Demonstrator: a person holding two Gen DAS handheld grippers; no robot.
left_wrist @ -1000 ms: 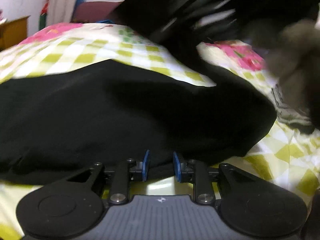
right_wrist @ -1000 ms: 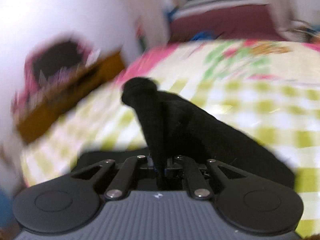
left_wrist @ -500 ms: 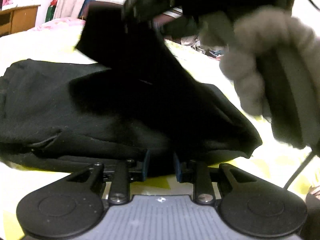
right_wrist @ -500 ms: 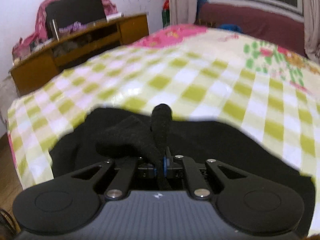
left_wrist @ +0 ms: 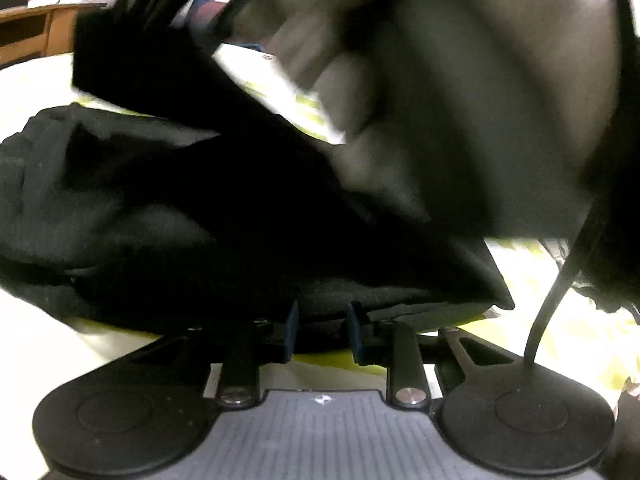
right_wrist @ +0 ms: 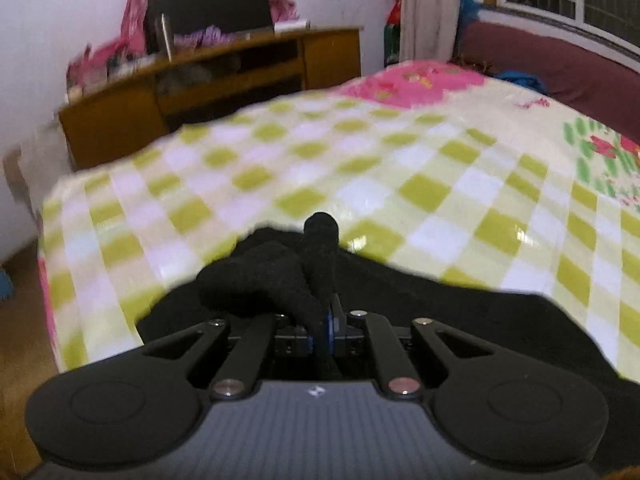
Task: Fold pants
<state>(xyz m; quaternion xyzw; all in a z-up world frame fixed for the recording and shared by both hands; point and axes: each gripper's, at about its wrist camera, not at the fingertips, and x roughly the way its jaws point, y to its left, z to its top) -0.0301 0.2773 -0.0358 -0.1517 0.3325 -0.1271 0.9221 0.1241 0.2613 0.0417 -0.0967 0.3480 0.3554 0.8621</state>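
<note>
Black pants [left_wrist: 168,216] lie bunched on a green and white checked bed cover. My left gripper [left_wrist: 322,330] is open, its blue pads at the pants' near edge with nothing between them. My right gripper [right_wrist: 326,328] is shut on a fold of the black pants [right_wrist: 312,256] and holds it above the rest of the cloth. In the left wrist view the right gripper and its gloved hand [left_wrist: 440,92] fill the upper right, blurred, with a flap of pants [left_wrist: 132,60] hanging from it.
The bed cover [right_wrist: 360,168] stretches ahead. A wooden cabinet [right_wrist: 208,80] with clutter stands at the far left by the wall. A dark red sofa [right_wrist: 560,68] runs under the window. A cable [left_wrist: 552,292] hangs at the right.
My right gripper has carried the pants fold across over the left gripper's view and closer to it. The left gripper stays open at the pants' edge.
</note>
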